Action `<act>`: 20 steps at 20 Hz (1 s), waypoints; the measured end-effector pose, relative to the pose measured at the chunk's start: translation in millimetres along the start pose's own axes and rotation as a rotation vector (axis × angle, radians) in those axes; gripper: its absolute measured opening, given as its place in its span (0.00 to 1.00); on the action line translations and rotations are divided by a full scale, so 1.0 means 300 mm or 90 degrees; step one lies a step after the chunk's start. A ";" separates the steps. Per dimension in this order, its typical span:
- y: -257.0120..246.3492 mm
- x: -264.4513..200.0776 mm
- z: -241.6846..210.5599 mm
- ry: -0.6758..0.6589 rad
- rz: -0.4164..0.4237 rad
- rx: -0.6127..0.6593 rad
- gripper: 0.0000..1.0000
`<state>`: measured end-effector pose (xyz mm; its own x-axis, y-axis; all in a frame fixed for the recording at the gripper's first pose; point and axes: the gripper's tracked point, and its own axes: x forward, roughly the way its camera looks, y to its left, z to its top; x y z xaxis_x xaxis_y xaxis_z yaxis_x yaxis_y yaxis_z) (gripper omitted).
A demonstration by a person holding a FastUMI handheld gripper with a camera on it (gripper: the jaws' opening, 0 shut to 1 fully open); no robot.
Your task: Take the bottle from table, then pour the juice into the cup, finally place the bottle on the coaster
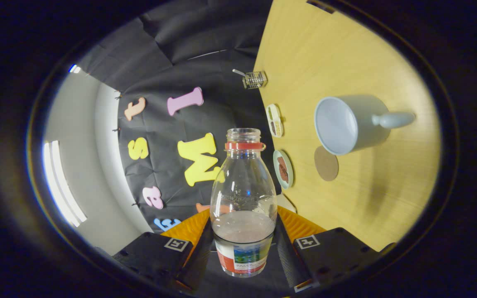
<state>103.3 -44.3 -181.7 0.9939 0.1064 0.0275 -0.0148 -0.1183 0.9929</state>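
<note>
- Your gripper [243, 248] is nearest the camera, its two fingers clamped on the lower body of the bottle [243, 198], one on each side.
- The bottle sits between the fingers, cap off, a red ring [244, 145] round its neck, mouth pointing away from you.
- Pale juice [243, 227] fills only the lower part of the bottle, just above the label.
- The whole view is rolled: the table [346, 54] stands as a wooden plane to one side of the bottle, so you hold the bottle tilted well over.
- The cup [346, 124] stands on the table beyond the bottle's mouth and off to the side, its opening facing the bottle, handle on the far side.
- The coaster [326, 163], a brown disc, lies on the table just beside the cup, between cup and bottle.
- Two small dishes [283, 169] sit at the table edge nearest the bottle's neck.
- A small wire holder [255, 79] stands farther along that edge.
</note>
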 end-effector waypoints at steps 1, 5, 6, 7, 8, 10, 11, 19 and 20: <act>0.016 -0.002 0.012 -0.008 0.003 -0.040 0.79; 0.074 -0.026 0.036 -0.020 0.013 -0.209 0.79; 0.079 -0.031 0.045 -0.027 0.009 -0.245 0.79; 0.092 -0.032 0.055 -0.036 0.012 -0.272 0.79; 0.105 -0.033 0.061 -0.038 0.016 -0.293 0.79; 0.120 -0.027 0.068 -0.039 0.021 -0.322 0.79; 0.122 -0.020 0.067 -0.037 0.020 -0.343 0.79; 0.167 0.041 -0.002 -0.025 0.047 -0.592 0.79; 0.152 0.047 -0.011 -0.024 0.039 -0.619 0.80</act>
<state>116.2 -44.9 -135.5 0.9910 0.0934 0.0960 -0.1336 0.7455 0.6530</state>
